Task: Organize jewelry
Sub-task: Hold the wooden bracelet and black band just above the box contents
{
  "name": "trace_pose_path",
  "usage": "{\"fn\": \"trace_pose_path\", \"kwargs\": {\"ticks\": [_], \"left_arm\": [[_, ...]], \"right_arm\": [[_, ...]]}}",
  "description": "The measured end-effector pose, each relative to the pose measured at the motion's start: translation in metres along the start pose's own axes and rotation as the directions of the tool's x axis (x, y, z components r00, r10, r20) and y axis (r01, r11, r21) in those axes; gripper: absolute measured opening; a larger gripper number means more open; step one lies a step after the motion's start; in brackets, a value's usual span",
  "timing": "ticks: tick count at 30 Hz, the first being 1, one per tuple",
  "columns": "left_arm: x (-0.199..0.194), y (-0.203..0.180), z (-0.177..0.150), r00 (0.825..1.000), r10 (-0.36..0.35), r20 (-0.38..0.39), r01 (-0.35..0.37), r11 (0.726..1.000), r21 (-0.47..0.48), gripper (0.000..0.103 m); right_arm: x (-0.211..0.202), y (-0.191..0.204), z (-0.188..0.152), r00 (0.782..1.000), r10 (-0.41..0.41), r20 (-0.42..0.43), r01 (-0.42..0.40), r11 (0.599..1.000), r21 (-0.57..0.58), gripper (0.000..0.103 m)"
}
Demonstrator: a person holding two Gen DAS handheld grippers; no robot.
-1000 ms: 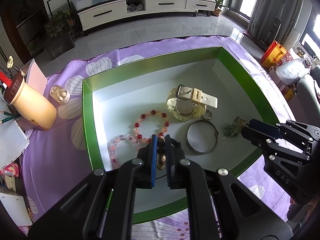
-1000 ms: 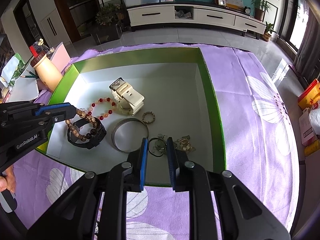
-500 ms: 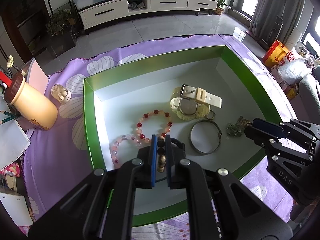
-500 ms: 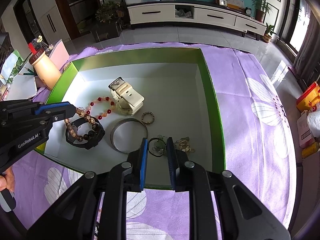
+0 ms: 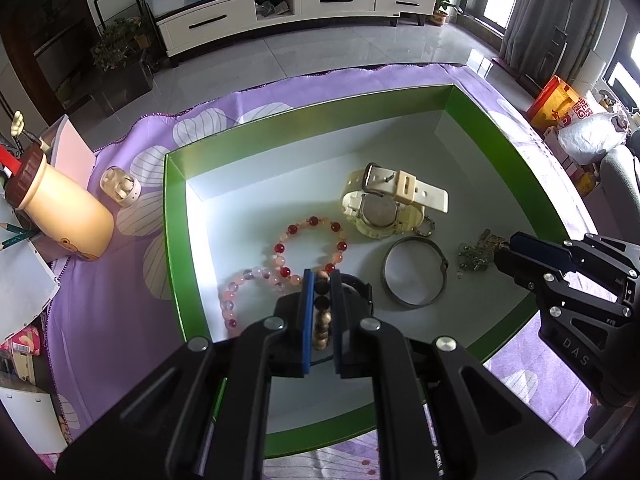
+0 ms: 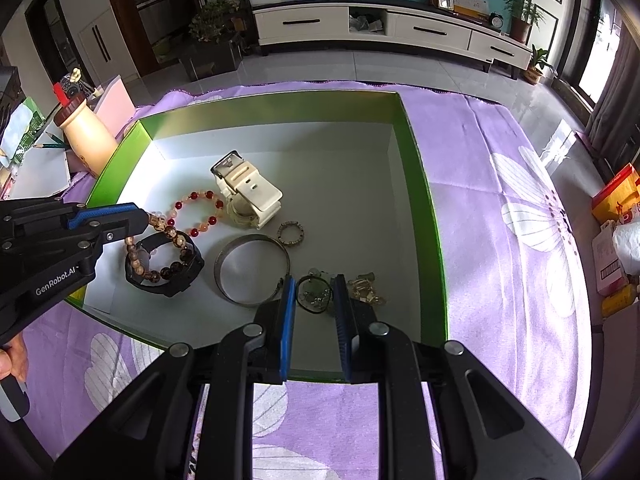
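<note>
- The left claw is clenched on a wooden bead bracelet, a loop of round brown mottled beads; a few of them sit pinched between its blue-lined fingers, and the rest hangs down onto a black watch.
- The black watch, matte with a thick rounded strap, lies on the pale smooth floor of a square box with glossy green walls.
- The right claw is released, its ribbed blue pads either side of a thin dark ring and a small tangle of greenish and gold trinkets near the box's near-right corner; whether the pads touch them I cannot tell.
- A plain grey metal bangle, thin and circular, lies flat between the black watch and the trinkets.
- A cream plastic watch with a chunky buckled strap rests mid-box, a small beaded ring just beside it.
- A bracelet of glossy red and pale pink beads lies left of the cream watch.
- The box sits on a purple cloth with white petal prints covering the bench.
</note>
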State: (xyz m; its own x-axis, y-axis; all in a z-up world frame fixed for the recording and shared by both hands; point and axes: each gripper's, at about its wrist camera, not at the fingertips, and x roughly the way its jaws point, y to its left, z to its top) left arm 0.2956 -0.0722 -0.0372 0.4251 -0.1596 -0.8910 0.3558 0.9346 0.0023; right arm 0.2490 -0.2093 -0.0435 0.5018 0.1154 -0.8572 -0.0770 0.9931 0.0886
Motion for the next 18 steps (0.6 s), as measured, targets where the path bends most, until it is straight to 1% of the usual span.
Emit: {"fn": "trace_pose_path", "kwargs": {"ticks": [18], "left_arm": [[0.0004, -0.0026, 0.0018, 1.000, 0.005, -0.006, -0.005, 1.000, 0.008, 0.007]], "right_arm": [[-0.0026, -0.0014, 0.0030, 1.000, 0.002, -0.005, -0.002, 1.000, 0.000, 0.019]]}}
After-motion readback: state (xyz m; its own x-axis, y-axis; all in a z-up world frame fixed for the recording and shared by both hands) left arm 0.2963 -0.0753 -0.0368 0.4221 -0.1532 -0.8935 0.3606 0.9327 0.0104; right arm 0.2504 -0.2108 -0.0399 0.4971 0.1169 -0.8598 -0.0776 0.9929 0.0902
